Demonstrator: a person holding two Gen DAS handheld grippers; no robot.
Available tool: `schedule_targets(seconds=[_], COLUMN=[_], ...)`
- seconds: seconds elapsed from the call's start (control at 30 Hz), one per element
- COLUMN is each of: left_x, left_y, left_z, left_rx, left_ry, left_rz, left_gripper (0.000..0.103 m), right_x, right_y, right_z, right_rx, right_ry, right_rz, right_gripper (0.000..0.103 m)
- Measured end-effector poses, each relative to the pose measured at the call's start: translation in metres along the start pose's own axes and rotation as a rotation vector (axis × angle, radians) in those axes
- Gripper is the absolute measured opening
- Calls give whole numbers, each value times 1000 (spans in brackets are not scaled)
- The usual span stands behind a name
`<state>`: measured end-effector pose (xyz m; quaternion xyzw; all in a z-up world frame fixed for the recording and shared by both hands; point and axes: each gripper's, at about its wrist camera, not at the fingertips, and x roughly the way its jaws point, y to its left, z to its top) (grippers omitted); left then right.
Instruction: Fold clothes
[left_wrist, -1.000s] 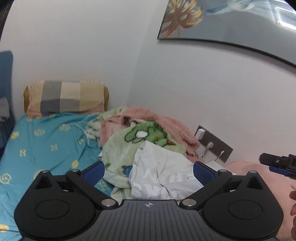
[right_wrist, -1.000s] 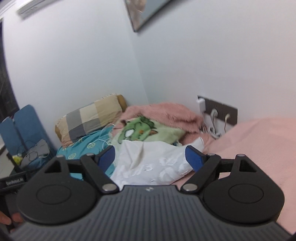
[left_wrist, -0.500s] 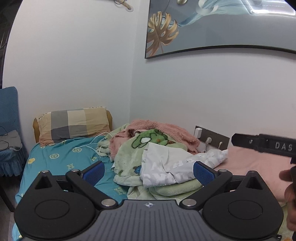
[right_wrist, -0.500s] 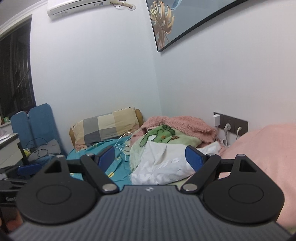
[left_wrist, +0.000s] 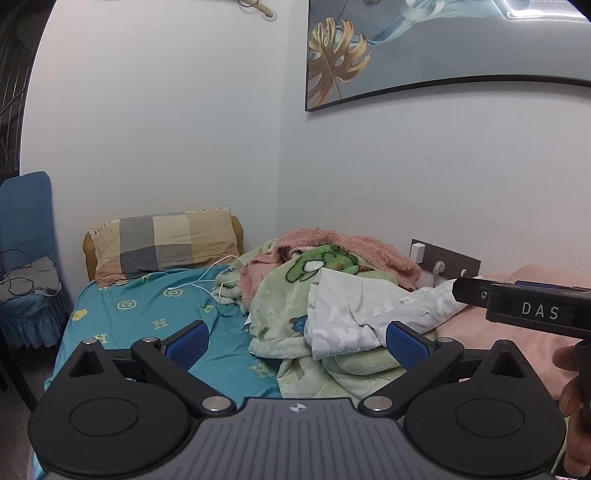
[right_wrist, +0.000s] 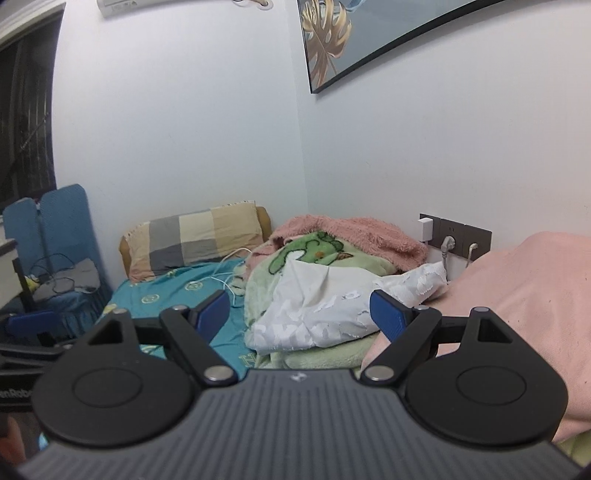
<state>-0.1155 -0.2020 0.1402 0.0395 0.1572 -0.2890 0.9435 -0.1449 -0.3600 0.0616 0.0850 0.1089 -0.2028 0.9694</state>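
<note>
A crumpled white garment (left_wrist: 354, 317) with pale lettering lies on a green cartoon blanket (left_wrist: 291, 314) on the bed; it also shows in the right wrist view (right_wrist: 325, 310). My left gripper (left_wrist: 295, 341) is open and empty, held back from the garment. My right gripper (right_wrist: 299, 314) is open and empty, also short of the garment. The right gripper's body shows at the right edge of the left wrist view (left_wrist: 532, 310).
A teal sheet (left_wrist: 155, 317) covers the bed, with a checked pillow (left_wrist: 166, 247) at its head. A fuzzy pink blanket (left_wrist: 351, 247) lies behind the pile, a pink cover (right_wrist: 517, 295) to the right. Wall sockets (right_wrist: 458, 236), white cables (left_wrist: 218, 284) and a blue chair (left_wrist: 26, 254) are near.
Both grippers have drawn back and up from the pile, so more of the bed and wall shows. The garment has not moved. Both stay open.
</note>
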Motion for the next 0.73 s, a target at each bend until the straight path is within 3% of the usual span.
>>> schedule_targets(seconds=[0.73], left_x=[-6], left_y=[0], left_z=[0], left_rx=[-7], left_ry=[-4], left_rz=[0], left_gripper=[103], right_x=[-9], right_y=[7], right_z=[-4], right_rx=[-22], right_ry=[21], right_rz=[-44], right_gripper=[85])
